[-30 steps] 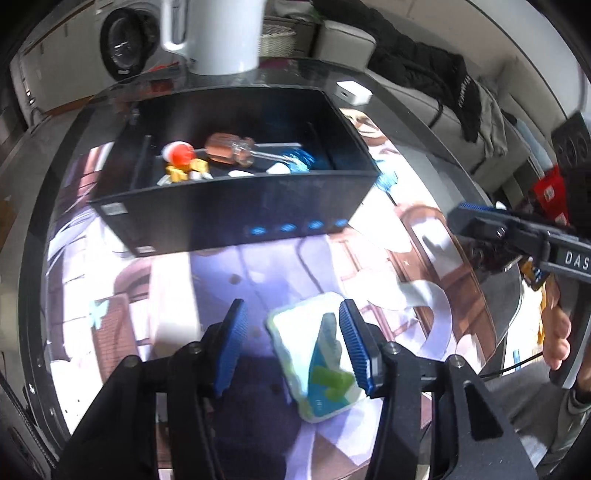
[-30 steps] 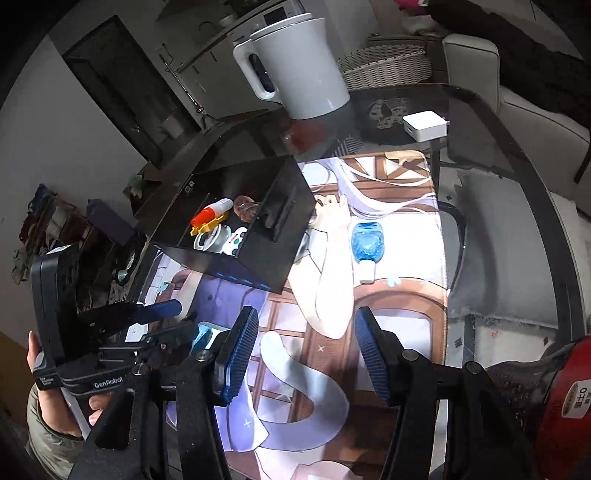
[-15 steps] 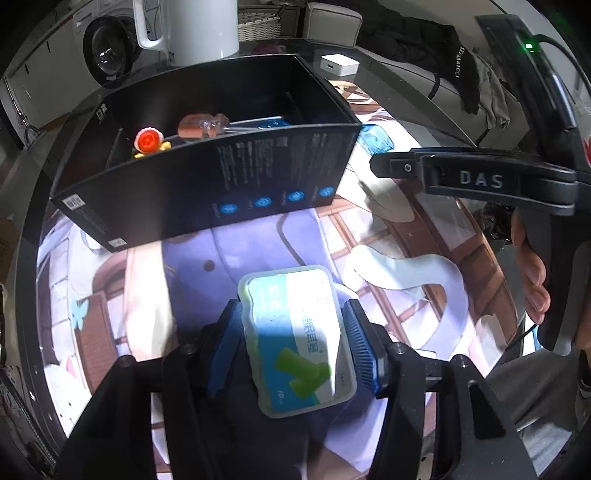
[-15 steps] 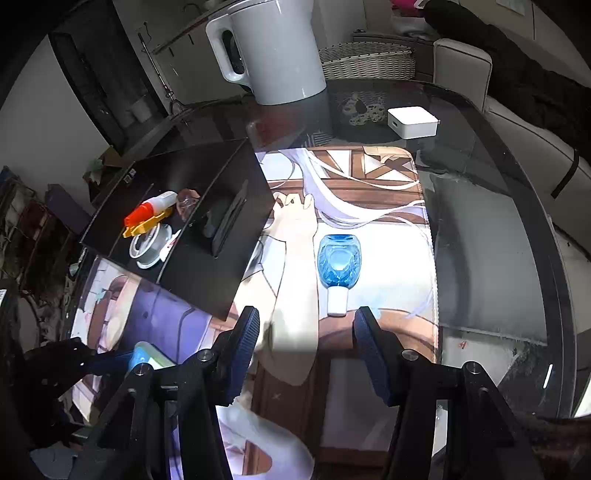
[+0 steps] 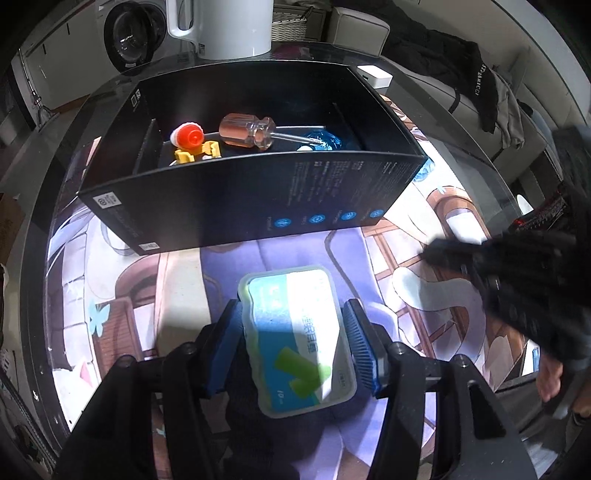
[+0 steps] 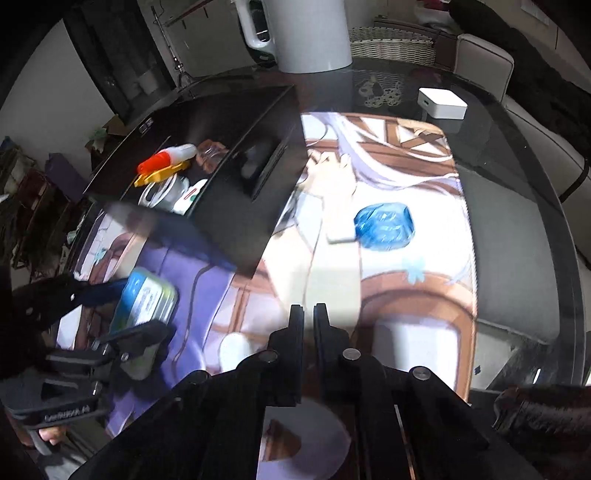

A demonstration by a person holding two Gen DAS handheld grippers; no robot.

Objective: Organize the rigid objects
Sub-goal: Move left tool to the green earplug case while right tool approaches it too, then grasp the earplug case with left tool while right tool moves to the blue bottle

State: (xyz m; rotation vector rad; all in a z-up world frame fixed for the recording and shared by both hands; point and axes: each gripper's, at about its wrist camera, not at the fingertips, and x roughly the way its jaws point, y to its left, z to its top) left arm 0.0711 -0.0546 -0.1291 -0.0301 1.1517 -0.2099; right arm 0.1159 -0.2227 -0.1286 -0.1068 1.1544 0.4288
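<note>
My left gripper (image 5: 295,332) is shut on a flat blue-and-white plastic case (image 5: 297,339) and holds it over the printed mat, just in front of the open black box (image 5: 258,199). The case also shows in the right wrist view (image 6: 146,299). The box holds a clear-handled screwdriver (image 5: 251,131), an orange-capped tube (image 5: 188,134), a yellow piece (image 5: 194,153) and a blue object (image 5: 321,142). My right gripper (image 6: 308,314) is shut and empty above the mat. A blue bottle (image 6: 380,225) lies on the mat ahead of it.
A white kettle (image 6: 306,33) stands behind the box. A small white square device (image 6: 441,103) sits on the dark glass table (image 6: 517,229) at the back right. A sofa with dark clothes (image 5: 461,70) lies beyond the table edge.
My right gripper has closed from wide open to shut and moved forward over the mat. My left gripper has clamped the case and carried it closer to the box.
</note>
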